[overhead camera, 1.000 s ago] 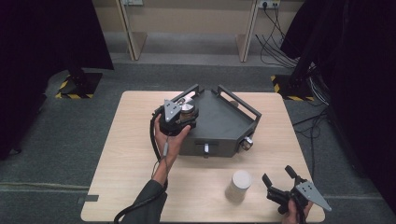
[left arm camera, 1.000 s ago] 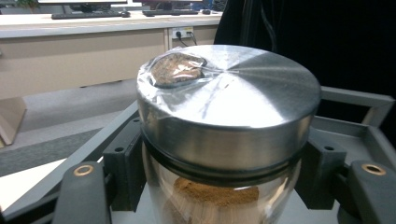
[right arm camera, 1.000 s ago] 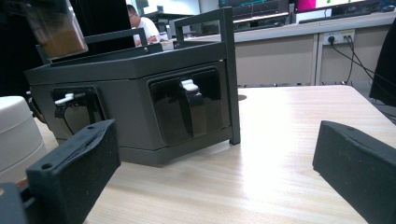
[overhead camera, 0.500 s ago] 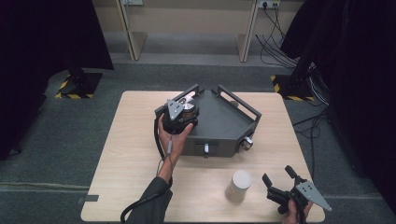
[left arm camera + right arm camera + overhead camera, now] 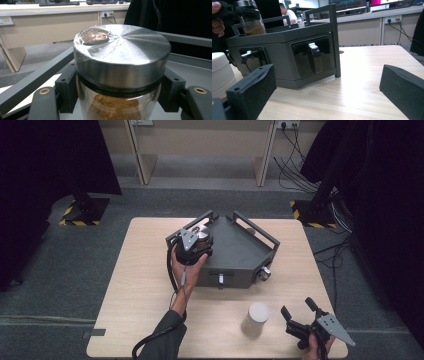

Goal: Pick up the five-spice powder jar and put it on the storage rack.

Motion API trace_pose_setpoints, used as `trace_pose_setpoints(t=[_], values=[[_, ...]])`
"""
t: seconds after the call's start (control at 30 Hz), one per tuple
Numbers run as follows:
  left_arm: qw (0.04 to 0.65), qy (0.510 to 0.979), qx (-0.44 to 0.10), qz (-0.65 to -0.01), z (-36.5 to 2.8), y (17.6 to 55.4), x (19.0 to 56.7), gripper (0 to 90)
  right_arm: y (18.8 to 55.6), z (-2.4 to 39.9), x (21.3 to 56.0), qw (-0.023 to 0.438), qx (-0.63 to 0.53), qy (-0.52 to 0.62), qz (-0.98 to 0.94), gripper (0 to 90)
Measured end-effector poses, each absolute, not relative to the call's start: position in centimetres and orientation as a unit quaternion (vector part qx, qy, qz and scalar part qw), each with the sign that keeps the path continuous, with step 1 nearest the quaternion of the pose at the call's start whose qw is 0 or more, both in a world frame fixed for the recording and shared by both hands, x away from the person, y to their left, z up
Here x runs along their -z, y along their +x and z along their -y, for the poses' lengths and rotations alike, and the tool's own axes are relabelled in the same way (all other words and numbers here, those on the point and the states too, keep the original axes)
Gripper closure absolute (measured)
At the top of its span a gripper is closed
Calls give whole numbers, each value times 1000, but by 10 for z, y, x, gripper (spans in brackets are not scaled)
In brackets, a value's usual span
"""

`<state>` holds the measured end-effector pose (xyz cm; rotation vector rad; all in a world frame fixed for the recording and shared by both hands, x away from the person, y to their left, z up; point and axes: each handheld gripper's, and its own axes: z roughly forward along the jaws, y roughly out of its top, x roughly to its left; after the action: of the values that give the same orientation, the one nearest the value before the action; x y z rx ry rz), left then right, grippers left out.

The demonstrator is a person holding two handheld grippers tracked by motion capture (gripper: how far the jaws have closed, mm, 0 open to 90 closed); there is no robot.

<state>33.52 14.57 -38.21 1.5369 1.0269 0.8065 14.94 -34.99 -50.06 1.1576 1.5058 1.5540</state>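
— What colours do you have on your bench [image 5: 140, 315]?

— Pale wood grain. The box [image 5: 235, 255] at your twelve o'clock is dark grey, with white levers on its front. Your jar [image 5: 120, 75] has a brushed silver lid over brown powder. The cup [image 5: 256, 318] at your five o'clock is white.

— And your grippers?

— Black jaws, grey plates. The floor stands at ten and two o'clock carry yellow-and-black stripes.

Your jar [image 5: 120, 75] is clear glass with a wide brushed-metal lid [image 5: 122, 53] and brown powder inside, filling it below the lid's black collar. It stands upright, lid on and level, with a crinkled film patch on the lid top. You see it over the rear left corner of the dark grey box [image 5: 240, 255], by the box's rail.
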Motion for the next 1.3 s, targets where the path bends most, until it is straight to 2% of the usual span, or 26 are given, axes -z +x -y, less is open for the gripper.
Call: trace_pose_setpoints(t=[0.07, 0.1, 0.17, 0.3, 1.1, 1.3], values=[[535, 642, -339, -433, -146, 335, 383, 267, 149, 350, 501, 337, -596, 444, -578, 11], [542, 635, -335, -436, -148, 334, 384, 185, 149, 350, 500, 337, -596, 443, -578, 11], [551, 629, -331, -437, -150, 334, 387, 88, 149, 350, 500, 337, -596, 443, -578, 11], [567, 617, -329, -436, -153, 329, 391, 0, 149, 350, 500, 337, -596, 443, -579, 11], [585, 600, -326, -437, -167, 314, 383, 2, 149, 348, 500, 338, -594, 441, -583, 13], [594, 604, -325, -421, -173, 304, 382, 2, 149, 348, 500, 338, -593, 441, -583, 13]])
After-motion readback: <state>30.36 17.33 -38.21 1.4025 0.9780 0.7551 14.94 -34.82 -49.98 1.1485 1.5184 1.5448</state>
